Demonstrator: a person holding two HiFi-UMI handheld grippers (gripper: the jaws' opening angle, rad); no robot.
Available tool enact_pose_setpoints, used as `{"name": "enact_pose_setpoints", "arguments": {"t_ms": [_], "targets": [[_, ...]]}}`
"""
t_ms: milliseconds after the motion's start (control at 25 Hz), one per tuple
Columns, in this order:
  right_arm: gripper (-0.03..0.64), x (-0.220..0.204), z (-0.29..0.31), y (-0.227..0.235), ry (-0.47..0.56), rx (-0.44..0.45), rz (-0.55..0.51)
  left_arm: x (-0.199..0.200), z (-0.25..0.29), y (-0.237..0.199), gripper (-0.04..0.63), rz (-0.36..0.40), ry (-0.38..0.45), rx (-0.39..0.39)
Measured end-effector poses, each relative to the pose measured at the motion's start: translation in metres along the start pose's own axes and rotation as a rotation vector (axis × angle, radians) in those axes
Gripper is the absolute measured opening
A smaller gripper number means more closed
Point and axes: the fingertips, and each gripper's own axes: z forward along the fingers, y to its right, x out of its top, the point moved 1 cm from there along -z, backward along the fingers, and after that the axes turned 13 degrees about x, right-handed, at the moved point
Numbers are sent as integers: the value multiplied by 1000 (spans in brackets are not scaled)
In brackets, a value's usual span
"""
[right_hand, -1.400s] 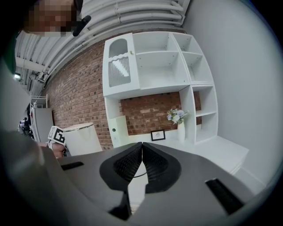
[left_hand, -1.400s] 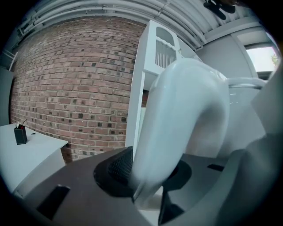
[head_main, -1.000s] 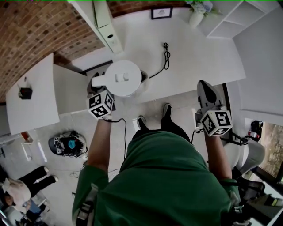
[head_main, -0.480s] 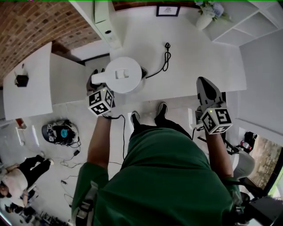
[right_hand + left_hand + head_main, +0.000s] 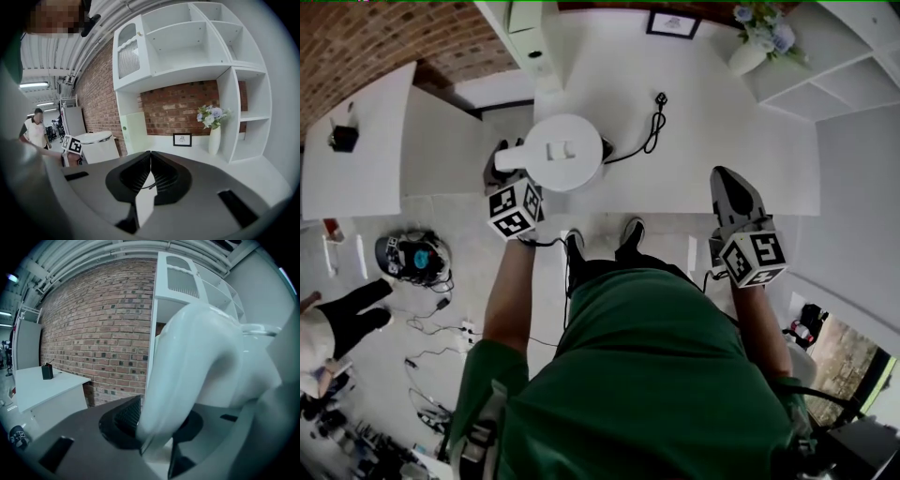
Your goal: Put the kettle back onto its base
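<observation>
A white kettle (image 5: 562,153) shows from above at the near edge of the white counter (image 5: 722,122), handle pointing left. My left gripper (image 5: 502,173) is shut on that handle; in the left gripper view the handle (image 5: 187,366) fills the space between the jaws. A dark sliver of the base (image 5: 606,148) peeks out at the kettle's right, the rest hidden beneath it. I cannot tell whether the kettle rests on the base or hangs just above. My right gripper (image 5: 724,180) is shut on nothing over the counter's front edge, well right of the kettle (image 5: 98,145).
A black cord (image 5: 642,141) runs from the base to a plug (image 5: 659,97) on the counter. A vase of flowers (image 5: 759,42) and a picture frame (image 5: 668,23) stand at the back. A white desk (image 5: 356,169) is at the left, and a person (image 5: 337,319) stands on the floor.
The view has drifted, so the counter sits slightly higher in the picture. The kettle stays over the base in my left gripper. The person on the floor has moved left.
</observation>
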Motion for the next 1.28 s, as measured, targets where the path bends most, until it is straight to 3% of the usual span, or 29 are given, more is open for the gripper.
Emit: {"name": "enact_pose_setpoints", "arguments": {"t_ms": [440,600,840,960,1120,1280], "targets": [[21,2,13,14,-25,52,-23,-9,3,1,138,12,17,42],[22,7,23,12,-20,69,-23,-17,5,-4,140,4,-27,25],[23,15,39,2,9,81,-13,-32,-8,-7,156,165,-85,62],[22,17,45,-7,19,78,-4,-41,-21,-12,164,170,-118,67],[21,20,47,-17,39,59,6,-44,-47,-20,166,133,-142,-2],[22,32,50,-32,80,26,0,-22,-79,-55,166,97,-120,-91]]}}
